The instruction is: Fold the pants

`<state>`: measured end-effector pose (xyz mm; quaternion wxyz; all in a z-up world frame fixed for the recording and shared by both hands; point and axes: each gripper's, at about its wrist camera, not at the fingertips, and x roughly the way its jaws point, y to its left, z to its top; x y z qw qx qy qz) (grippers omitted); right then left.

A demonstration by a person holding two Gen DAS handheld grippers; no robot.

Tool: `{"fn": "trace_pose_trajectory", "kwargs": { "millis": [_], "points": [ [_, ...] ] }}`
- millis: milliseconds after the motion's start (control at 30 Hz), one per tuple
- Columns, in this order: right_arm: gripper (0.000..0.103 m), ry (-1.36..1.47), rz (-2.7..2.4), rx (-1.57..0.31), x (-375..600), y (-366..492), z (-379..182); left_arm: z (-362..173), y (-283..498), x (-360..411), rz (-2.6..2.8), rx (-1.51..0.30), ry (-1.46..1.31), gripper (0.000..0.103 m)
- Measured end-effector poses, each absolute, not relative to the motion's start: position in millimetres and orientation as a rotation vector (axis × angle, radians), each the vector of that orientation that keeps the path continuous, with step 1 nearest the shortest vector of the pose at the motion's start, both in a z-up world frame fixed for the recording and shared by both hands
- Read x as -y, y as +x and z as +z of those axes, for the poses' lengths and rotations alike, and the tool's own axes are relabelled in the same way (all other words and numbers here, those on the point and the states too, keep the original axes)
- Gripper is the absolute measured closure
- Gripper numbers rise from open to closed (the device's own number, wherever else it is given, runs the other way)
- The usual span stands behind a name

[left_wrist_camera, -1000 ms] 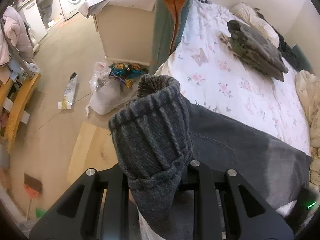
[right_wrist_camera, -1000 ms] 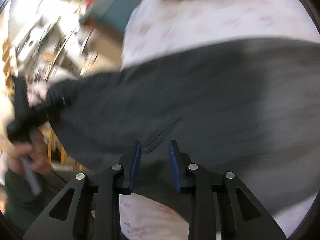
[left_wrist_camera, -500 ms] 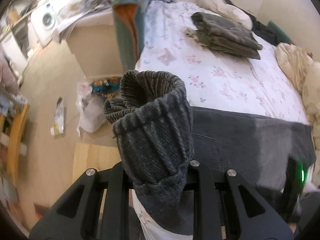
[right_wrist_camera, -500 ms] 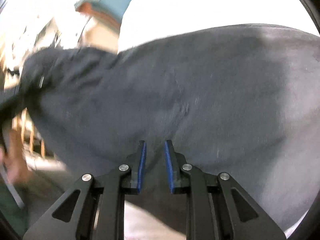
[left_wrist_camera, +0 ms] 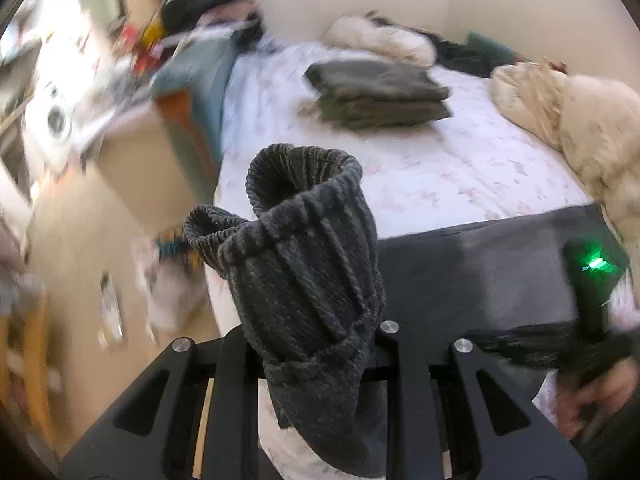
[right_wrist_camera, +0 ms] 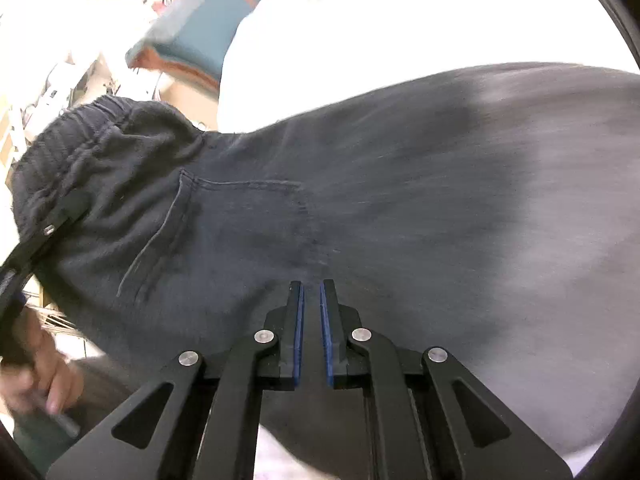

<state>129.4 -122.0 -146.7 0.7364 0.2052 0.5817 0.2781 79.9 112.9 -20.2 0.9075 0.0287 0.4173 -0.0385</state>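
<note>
Dark grey pants [right_wrist_camera: 360,184] lie spread across a floral-sheeted bed [left_wrist_camera: 440,160], their elastic waistband [left_wrist_camera: 304,248] bunched and lifted at the bed's edge in the left claw [left_wrist_camera: 316,344], which is clamped on the gathered fabric. The right claw [right_wrist_camera: 311,304] hovers low over the seat of the garment, near the back pocket [right_wrist_camera: 240,216], its blue-padded fingers [right_wrist_camera: 299,320] drawn to a narrow gap with no cloth visibly caught between them. The risk here appears to lie in that uneven hold: with only one end gripped, a pull by the left claw could drag the whole garment off the mattress toward the floor, or skew the legs out of line before a fold is made. The thick waistband could also slip from the grip if tension rises. A blurred view suggests quick motion, which could worsen any creasing. A stack of folded clothes [left_wrist_camera: 376,88] sits farther up the bed, well apart.
</note>
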Motion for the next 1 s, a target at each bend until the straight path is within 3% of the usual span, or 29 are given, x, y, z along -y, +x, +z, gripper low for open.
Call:
{"fn": "trace_pose_trajectory", "kwargs": {
  "millis": [67, 100, 133, 167, 333, 533, 600, 667, 733, 900, 1000],
  "points": [
    [0.090, 0.459, 0.598, -1.258, 149.2, 116.6, -140.2, -15.1, 76.4, -86.9, -0.120, -0.833, 0.109, 0.085],
    [0.072, 0.467, 0.574, -1.243, 168.6, 116.1, -136.6, -14.3, 77.4, -77.4, -0.133, -0.833, 0.124, 0.085],
    [0.036, 0.476, 0.553, -1.228, 188.4, 114.0, -135.1, -13.0, 76.5, -61.5, -0.145, -0.825, 0.160, 0.085],
    [0.026, 0.488, 0.512, -1.212, 204.1, 110.3, -131.1, -13.2, 74.3, -43.2, -0.149, -0.814, 0.211, 0.085],
    [0.024, 0.642, 0.334, -1.078, 278.9, 104.7, -111.1, -50.3, 59.3, 59.3, -0.207, -0.832, 0.499, 0.085],
    [0.024, 0.783, 0.292, -0.999, 321.0, 114.3, -105.5, -154.3, 51.0, 134.3, -0.320, -1.039, 0.693, 0.081],
    [0.024, 0.792, 0.276, -1.003, 317.8, 117.7, -112.9, -163.2, 43.8, 138.8, -0.330, -1.017, 0.714, 0.071],
    [0.024, 0.792, 0.275, -1.023, 314.2, 117.5, -118.9, -152.8, 39.8, 134.0, -0.408, -1.031, 0.635, 0.037],
    [0.024, 0.790, 0.289, -1.046, 322.1, 116.2, -120.3, -136.0, 41.3, 126.9, -0.452, -1.063, 0.528, 0.023],
    [0.024, 0.757, 0.350, -1.081, 300.3, 119.2, -120.7, -66.0, 49.7, 51.6, -0.454, -1.097, 0.103, 0.020],
    [0.024, 0.695, 0.392, -1.137, 279.9, 121.4, -123.9, -70.9, 55.2, -13.6, -0.091, -1.115, 0.053, 0.020]
  ]
}}
